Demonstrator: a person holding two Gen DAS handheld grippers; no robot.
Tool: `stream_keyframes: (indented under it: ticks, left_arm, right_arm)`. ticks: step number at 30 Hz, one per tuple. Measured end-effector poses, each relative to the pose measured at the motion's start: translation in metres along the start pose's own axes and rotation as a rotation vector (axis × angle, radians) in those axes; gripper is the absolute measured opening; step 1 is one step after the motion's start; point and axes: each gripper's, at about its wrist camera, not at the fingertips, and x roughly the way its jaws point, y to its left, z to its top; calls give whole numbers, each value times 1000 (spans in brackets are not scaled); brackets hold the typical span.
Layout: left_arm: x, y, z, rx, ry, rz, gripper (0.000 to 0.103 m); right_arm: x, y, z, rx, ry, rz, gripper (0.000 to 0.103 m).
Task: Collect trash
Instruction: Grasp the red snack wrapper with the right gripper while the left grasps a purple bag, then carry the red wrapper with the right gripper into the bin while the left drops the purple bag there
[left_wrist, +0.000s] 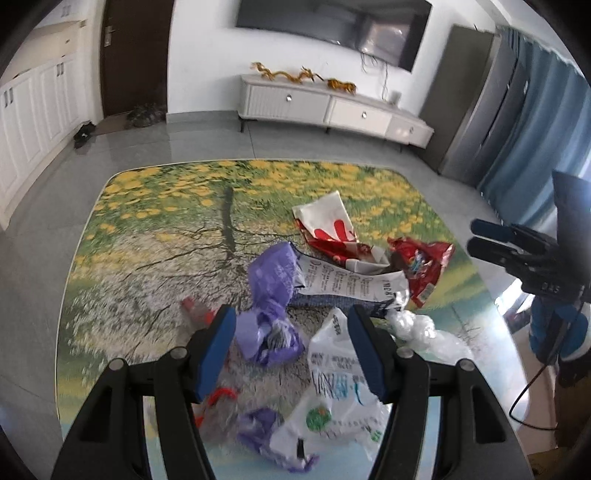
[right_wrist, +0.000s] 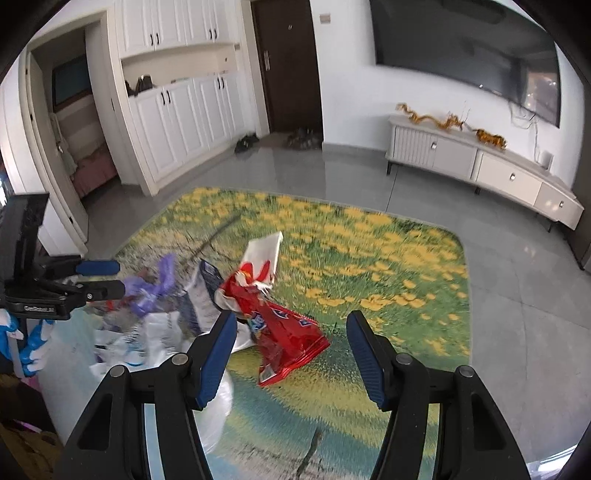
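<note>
A pile of trash lies on a flowered rug (left_wrist: 155, 229): a purple plastic bag (left_wrist: 269, 273), a white printed bag (left_wrist: 332, 402), a red snack wrapper (left_wrist: 424, 266), a red-and-white wrapper (left_wrist: 328, 225) and clear crumpled plastic (left_wrist: 417, 328). My left gripper (left_wrist: 291, 350) is open and empty, hovering above the purple and white bags. My right gripper (right_wrist: 291, 350) is open and empty above the red snack wrapper (right_wrist: 288, 336); it also shows at the right edge of the left wrist view (left_wrist: 491, 240). The left gripper shows in the right wrist view (right_wrist: 99, 277) over the purple bag (right_wrist: 155, 284).
Grey tile floor (left_wrist: 207, 140) surrounds the rug. A white TV cabinet (left_wrist: 332, 107) stands against the far wall under a TV (left_wrist: 332, 22). White cupboards (right_wrist: 177, 110) and a dark door (right_wrist: 288, 66) are at the left, blue curtains (left_wrist: 535, 122) at the right.
</note>
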Motion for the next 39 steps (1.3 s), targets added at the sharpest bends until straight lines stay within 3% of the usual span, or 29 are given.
stream_keyframes:
  ticks: [5,10,15,20,27,39]
  left_arm:
    - [27,5,11,8,63,11,60]
    - [50,13,8,-12,144,3,47]
    - [60,15,2,-27,175,-15,33]
    - [53,15,-1,-46,147,-35,22]
    - [24,10,0,-54,76,-50,19]
    - [-45,-10,4,-50,-68,-80,19]
  right_arm:
    - [35,3,4,-45,63,26,59]
    - [58,7,0,-90,123,38,59]
    - [64,3,-8,-85,164,50,42]
    - [60,3,-15,-84,176,57,31]
    - [39,8,-21,-63,148,40,29]
    - [-58,20,-15,-30,-32,11,29]
